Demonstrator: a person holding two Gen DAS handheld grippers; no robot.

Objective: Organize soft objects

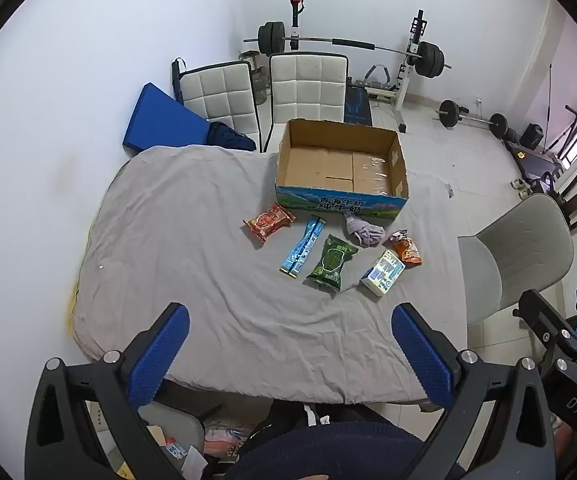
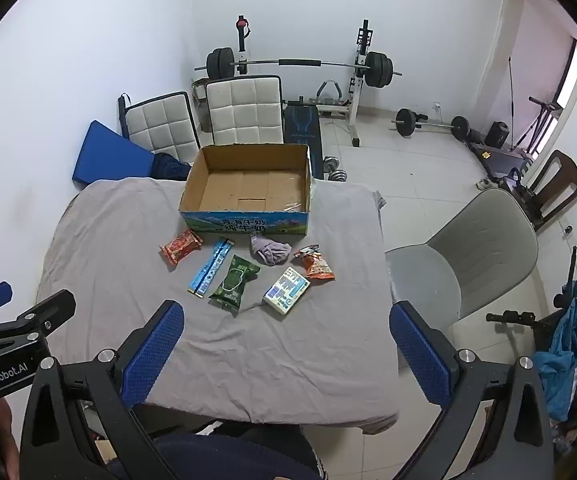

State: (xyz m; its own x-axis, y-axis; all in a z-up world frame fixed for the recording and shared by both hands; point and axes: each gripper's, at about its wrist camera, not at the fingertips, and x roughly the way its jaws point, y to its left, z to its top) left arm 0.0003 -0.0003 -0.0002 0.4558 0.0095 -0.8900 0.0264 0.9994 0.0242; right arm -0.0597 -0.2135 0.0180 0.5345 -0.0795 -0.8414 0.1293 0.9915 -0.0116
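Grey wrinkled cloth covers the surface, with white walls behind and a barbell rack on the tiled floor beyond.

Cardboard box: open-topped, nothing visible inside, standing at the far side of the surface, its long axis running left to right and its printed blue wall facing the cameras.

Soft items lie loosely on the cloth just in front of the box, none touching a claw:
- Red packet, leftmost, long axis tilted, right end farther away.
- Blue stick pack, narrow, long axis running from near-left to far-right, far end pointing toward the box.
- Green pouch, just right of the stick pack, leaning the same way.
- Purple cloth bundle, crumpled, close to the box's front wall; no clear axis.
- Orange packet, rightmost, beside the bundle.
- White and blue pack, nearest on the right, long axis from near-left to far-right.

Left claw: spread wide, nothing between its blue pads, held above the near edge of the surface, angled downward.

Right claw: likewise spread wide and not gripping anything, above the near edge, angled downward.

Two white padded chairs stand behind the box; a grey chair sits to the right.
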